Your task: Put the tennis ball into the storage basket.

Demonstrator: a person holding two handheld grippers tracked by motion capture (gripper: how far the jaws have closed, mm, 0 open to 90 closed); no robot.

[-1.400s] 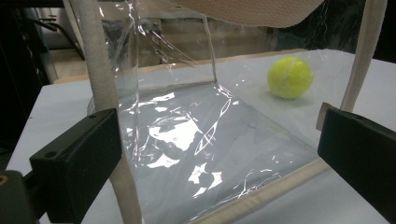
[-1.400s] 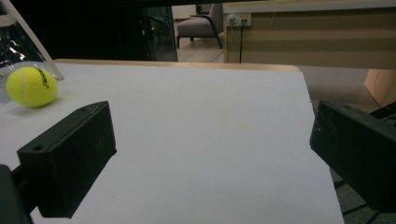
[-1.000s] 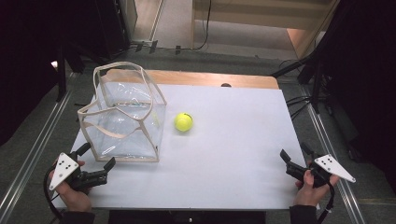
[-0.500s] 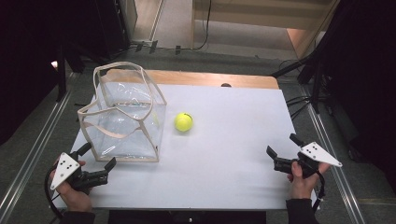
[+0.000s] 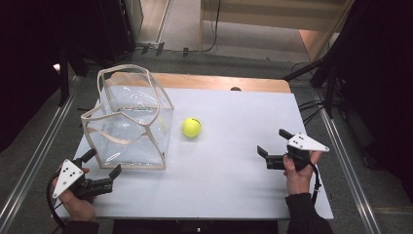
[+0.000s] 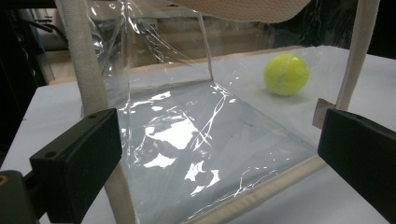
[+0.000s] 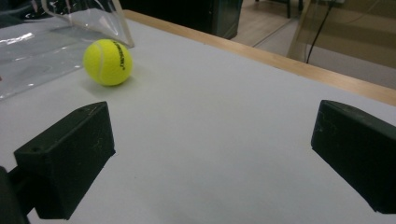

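A white tabletop (image 5: 229, 170) carries a yellow felt tennis ball (image 5: 191, 127) at centre, just beside a clear plastic bag with cream fabric trim (image 5: 127, 122) at nine o'clock. The right gripper (image 5: 273, 147), at four o'clock, has just spread its empty jaws; the left gripper (image 5: 102, 164), at seven o'clock, is spread too.

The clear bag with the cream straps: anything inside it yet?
Nothing shows inside the clear bag; only its creased plastic floor, seen through the walls. The tennis ball lies outside on the table, beside the bag. Glare hides small patches of the floor.
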